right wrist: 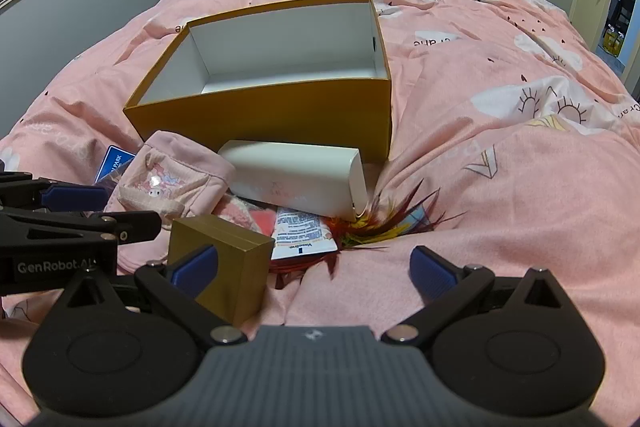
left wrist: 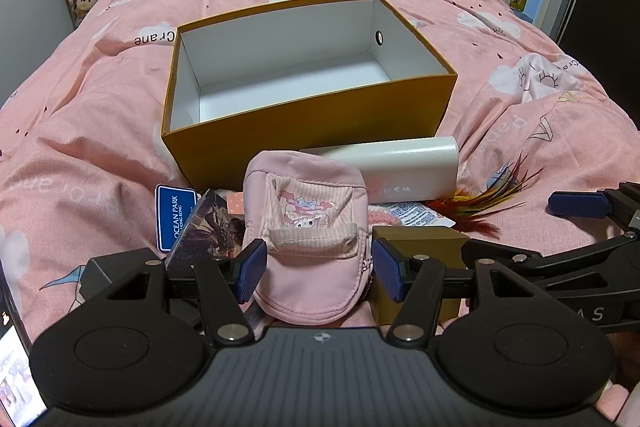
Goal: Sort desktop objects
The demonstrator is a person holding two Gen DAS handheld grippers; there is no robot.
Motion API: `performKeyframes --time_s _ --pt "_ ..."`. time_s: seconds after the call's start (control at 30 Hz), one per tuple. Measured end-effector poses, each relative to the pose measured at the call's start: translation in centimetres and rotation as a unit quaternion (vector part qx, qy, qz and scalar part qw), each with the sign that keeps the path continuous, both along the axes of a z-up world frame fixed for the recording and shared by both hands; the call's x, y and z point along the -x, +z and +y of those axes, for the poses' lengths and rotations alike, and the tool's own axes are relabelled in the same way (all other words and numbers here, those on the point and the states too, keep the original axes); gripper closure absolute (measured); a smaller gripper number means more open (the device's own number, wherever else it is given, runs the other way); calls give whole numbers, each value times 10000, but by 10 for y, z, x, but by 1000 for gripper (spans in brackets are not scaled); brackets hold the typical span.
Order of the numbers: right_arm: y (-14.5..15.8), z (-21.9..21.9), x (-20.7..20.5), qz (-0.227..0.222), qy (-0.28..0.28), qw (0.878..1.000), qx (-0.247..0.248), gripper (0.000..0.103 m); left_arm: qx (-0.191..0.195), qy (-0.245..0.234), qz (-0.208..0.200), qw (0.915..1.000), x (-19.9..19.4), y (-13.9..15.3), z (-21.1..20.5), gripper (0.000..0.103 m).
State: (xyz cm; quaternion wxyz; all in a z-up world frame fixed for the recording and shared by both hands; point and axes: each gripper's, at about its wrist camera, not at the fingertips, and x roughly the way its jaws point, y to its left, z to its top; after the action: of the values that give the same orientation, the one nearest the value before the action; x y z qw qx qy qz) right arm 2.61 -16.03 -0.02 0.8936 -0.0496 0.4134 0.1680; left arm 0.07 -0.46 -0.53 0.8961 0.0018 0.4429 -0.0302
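Both ribbed blue-padded claws gape: left gripper (left wrist: 319,269) straddles a soft quilted pink pouch (left wrist: 310,243), contact unclear; right gripper (right wrist: 314,269) holds nothing, one pad overlapping a boxy gold carton (right wrist: 224,263).

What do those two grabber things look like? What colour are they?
Both look the same. The left gripper and right gripper have black angular arms with silver rivets, round black discs, a ribbed dark grey body with a small logo, and ribbed blue finger pads. White "GenRobot.AI" lettering marks the side of the left one.
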Motion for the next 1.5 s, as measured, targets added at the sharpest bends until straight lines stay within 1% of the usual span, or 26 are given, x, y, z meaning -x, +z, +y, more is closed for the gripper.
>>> performKeyframes --time_s 0.77,0.83,0.93,1.03,1.07,1.1,1.13,1.17,1.2,1.23,1.27,1.33,1.4,1.5 --pt "-2 0 0 53 11 10000 -7 1 -2 -35 35 10000 0 -3 1 36" --pt "-2 0 0 65 12 10000 -13 1 8 -49 38 10000 0 -3 1 38" --pt "-2 -1 -1 110 28 9999 -61 1 161 -117 42 9998 0 -2 4 39" --pt "0 -4 -3 151 102 9996 -203 1 463 -267 8 9986 0 3 10 39" --pt "2 -5 -4 150 119 9995 -258 3 479 -322 -11 9983 0 4 12 39" --pt "3 -7 -5 138 113 9993 -322 5 441 -377 -30 9983 0 7 12 42" --pt "5 -10 -7 141 100 9990 -419 13 404 -424 -48 9983 1 8 12 49" --pt "6 -13 -9 171 98 9986 -490 19 393 -458 -61 9982 1 10 14 51" --pt "6 -15 -12 209 106 9982 -555 22 411 -473 -61 9980 1 12 16 59" --pt "7 -17 -14 237 102 9979 -598 29 451 -484 -39 9978 0 13 19 62" --pt "8 -19 -16 264 119 9975 -637 34 490 -487 -7 9976 -1 13 21 62" --pt "9 -20 -20 343 241 9966 -715 37 520 -506 44 9974 -3 14 25 63" --pt "10 -19 -22 405 454 9950 -793 38 447 -548 150 9974 -6 14 27 63" --pt "10 -8 -27 510 906 9921 -697 38 307 -635 296 9971 -8 13 30 63"
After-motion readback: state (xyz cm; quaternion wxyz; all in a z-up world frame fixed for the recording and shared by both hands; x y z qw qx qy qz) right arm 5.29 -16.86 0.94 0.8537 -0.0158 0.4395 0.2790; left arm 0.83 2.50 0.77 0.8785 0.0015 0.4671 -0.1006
